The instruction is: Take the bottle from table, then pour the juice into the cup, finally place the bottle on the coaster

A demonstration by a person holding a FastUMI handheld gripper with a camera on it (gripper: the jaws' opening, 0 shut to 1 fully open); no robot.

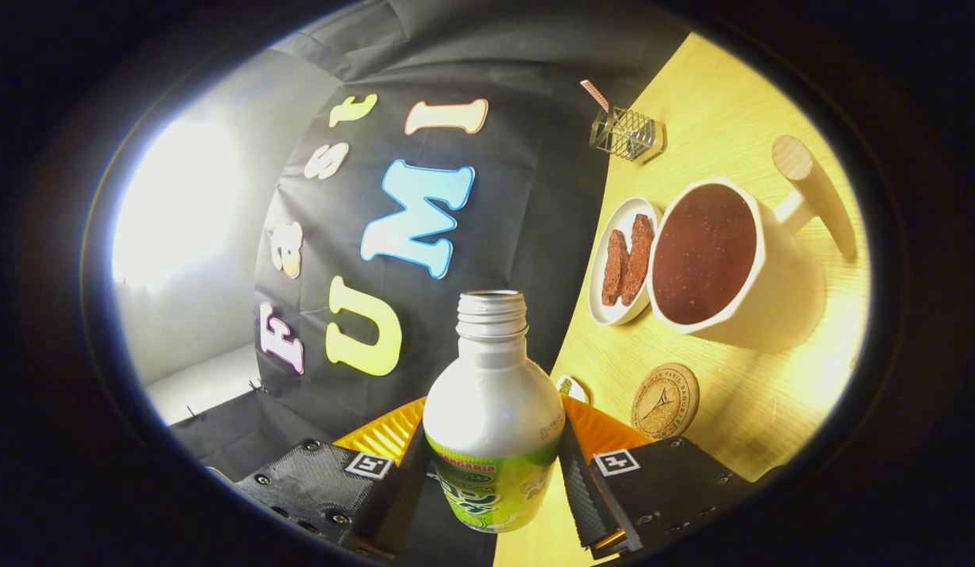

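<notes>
Both fingers of the claw (494, 472) press on the uncapped juice bottle (494, 409), held off the desk (739, 394) and rolled sideways. The cup (728, 260) beyond already looks full, so ease the tilt back gently. Then carry the bottle level to the round coaster (665, 400) near the fingers.
</notes>
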